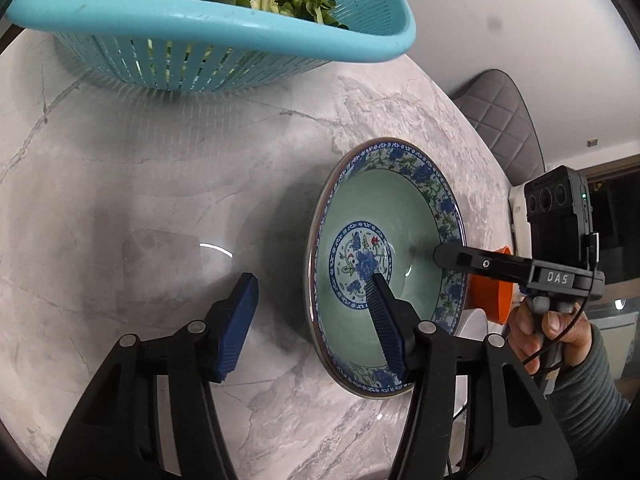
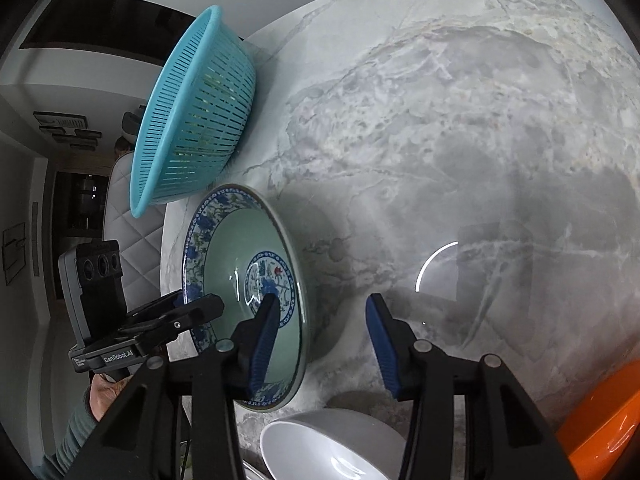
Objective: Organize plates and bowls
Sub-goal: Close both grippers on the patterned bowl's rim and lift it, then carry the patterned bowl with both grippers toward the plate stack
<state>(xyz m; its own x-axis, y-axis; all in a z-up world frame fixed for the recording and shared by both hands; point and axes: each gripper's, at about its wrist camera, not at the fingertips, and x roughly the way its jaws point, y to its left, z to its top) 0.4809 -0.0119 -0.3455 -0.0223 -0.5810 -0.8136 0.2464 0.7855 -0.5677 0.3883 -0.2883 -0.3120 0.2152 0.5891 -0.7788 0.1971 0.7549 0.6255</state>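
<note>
Left hand-held gripper (image 1: 312, 284) hung open, one finger over the floral bowl (image 1: 416, 216) on the marble desk (image 1: 160, 184); teal colander (image 1: 208, 28) of greens behind.

Glossy glazed ceramic bowl (image 1: 384, 276) on polished grey marble table (image 1: 160, 184). Slotted turquoise plastic colander (image 1: 200, 40), smooth rim. Ribbed blue pads (image 1: 236, 328), matt black plastic frames.

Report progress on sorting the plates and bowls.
Nothing looks sorted yet. In hand: both open grippers, left and right, straddle opposite rims of the floral bowl, not clamped. Left: the white bowl and orange dish sit apart.
</note>
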